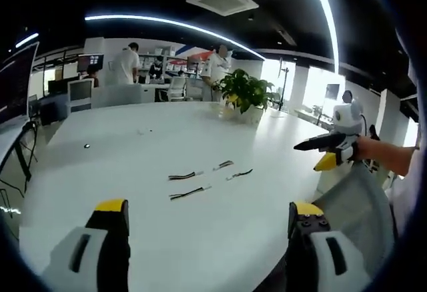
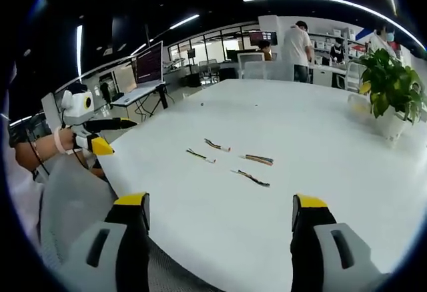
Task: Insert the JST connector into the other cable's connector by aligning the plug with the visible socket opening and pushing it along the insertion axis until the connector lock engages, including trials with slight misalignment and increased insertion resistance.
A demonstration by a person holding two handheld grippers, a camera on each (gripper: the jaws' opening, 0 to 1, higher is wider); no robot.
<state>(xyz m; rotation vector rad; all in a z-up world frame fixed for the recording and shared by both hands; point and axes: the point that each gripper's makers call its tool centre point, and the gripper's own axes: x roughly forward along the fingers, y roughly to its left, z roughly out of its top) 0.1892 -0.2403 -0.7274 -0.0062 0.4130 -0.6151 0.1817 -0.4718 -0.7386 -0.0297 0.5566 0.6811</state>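
Left gripper view: my left claw [image 1: 208, 215] rises from the bottom edge, its two yellow-tipped jaws set wide apart with nothing between them. Ahead of it, on the white bench [image 1: 133, 145], lie four short cables, well apart from the jaws. The nearest cable [image 1: 189, 192] lies just beyond the gap between my jaws; a second cable [image 1: 185, 175] lies just behind it, a third [image 1: 239, 173] to its right, and a fourth [image 1: 223, 165] farthest off. Which ends carry plug or socket is too small to tell. My right claw [image 1: 303, 147] enters from the right, held in my hand [image 1: 365, 149] above the bench edge, pointing left; its jaws look closed together and carry nothing.

Right gripper view: my right claw [image 2: 220, 212] rises from the bottom, jaws wide apart and empty, over the near bench [image 2: 320, 125] edge. The four cables lie ahead, none touching another: one [image 2: 251, 178] nearest, one [image 2: 259, 159] beyond it, one [image 2: 200, 155] to the left, one [image 2: 217, 145] farthest. My left claw [image 2: 127, 124] shows at the left, off the bench edge, well apart from the cables.

A potted plant [image 2: 390, 92] stands on the bench at the far right. People [image 1: 124, 65] stand by desks in the background.
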